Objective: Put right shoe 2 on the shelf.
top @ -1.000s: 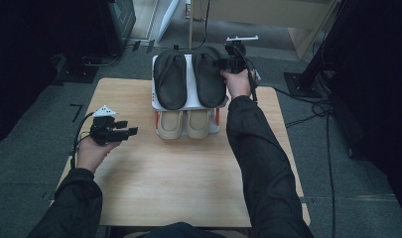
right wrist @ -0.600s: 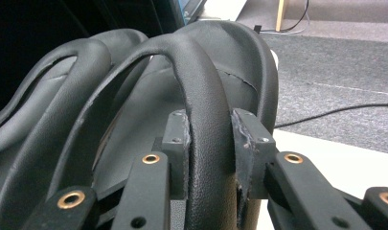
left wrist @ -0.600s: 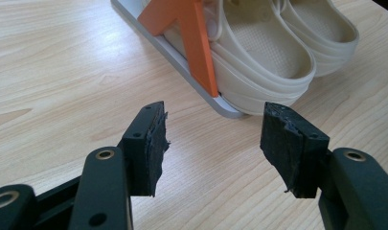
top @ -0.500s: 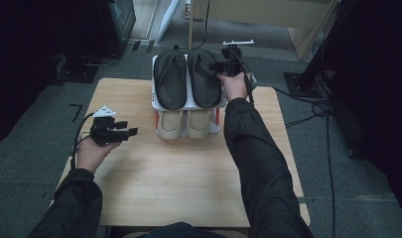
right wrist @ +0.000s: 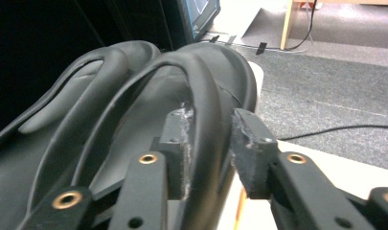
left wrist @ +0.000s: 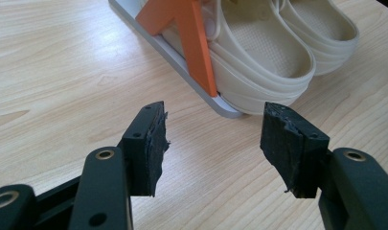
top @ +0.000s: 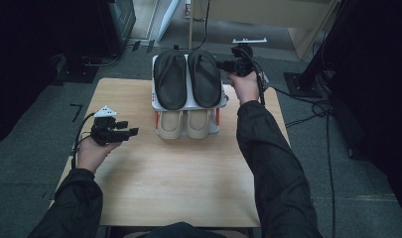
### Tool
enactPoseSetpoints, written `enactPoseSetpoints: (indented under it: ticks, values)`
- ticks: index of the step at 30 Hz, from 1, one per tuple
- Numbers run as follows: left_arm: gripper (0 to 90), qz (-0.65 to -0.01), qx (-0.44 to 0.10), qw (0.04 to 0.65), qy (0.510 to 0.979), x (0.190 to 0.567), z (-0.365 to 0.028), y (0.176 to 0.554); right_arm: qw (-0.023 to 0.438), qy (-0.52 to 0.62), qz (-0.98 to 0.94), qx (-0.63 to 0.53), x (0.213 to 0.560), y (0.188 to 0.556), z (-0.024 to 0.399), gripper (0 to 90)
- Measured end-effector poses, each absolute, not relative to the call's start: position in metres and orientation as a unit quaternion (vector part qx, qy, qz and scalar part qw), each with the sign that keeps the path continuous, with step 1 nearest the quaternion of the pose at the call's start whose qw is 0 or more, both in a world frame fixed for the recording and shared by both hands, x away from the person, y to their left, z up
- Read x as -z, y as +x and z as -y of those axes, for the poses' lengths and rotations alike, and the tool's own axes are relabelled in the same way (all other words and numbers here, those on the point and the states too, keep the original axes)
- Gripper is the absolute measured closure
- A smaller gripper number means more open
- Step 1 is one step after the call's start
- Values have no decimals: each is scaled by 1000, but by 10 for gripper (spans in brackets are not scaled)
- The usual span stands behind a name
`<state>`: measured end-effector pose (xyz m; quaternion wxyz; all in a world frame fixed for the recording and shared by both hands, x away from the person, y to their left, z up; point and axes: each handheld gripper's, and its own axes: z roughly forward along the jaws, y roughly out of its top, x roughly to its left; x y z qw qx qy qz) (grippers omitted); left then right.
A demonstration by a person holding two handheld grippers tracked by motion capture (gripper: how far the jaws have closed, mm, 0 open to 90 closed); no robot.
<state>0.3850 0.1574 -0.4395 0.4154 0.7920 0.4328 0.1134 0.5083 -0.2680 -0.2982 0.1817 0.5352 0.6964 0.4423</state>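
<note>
Your right gripper (right wrist: 208, 153) has the strap of the right-hand black flip-flop (top: 204, 79) between its pads — the left pad looks to touch the strap, the right pad stands just off it, so the jaws are apart around it rather than clamped; they have just been closing a little. That flip-flop is matte black rubber with a thick rounded thong strap; it lies sole-down on the top tier of the white shoe rack (top: 188, 104) at twelve o'clock on the table (top: 178, 183), touching its twin (top: 169, 79) at its nine o'clock. Beneath them a pair of cream clogs (left wrist: 258, 52) sits on the lower tier, beside an orange bracket (left wrist: 194, 38). Your left gripper (left wrist: 213, 143) rests at nine o'clock on the table — jaws wide apart, nothing between them. No writing or brand can be read.
</note>
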Motion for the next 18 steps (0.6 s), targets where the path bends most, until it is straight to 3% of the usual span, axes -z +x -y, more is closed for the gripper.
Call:
enactPoseSetpoints:
  ticks: [8,14,18]
  values:
    - [420,-431,-114,415,793,439,-155,386,185,545,-698,-426,318,499,293,727]
    - [420,-431,-114,417,792,440,-156,387,169,539,-717,-408,339,498,289,720]
    - [420,-430,-114,418,792,440,-155,387,182,525,-721,-413,342,495,283,716]
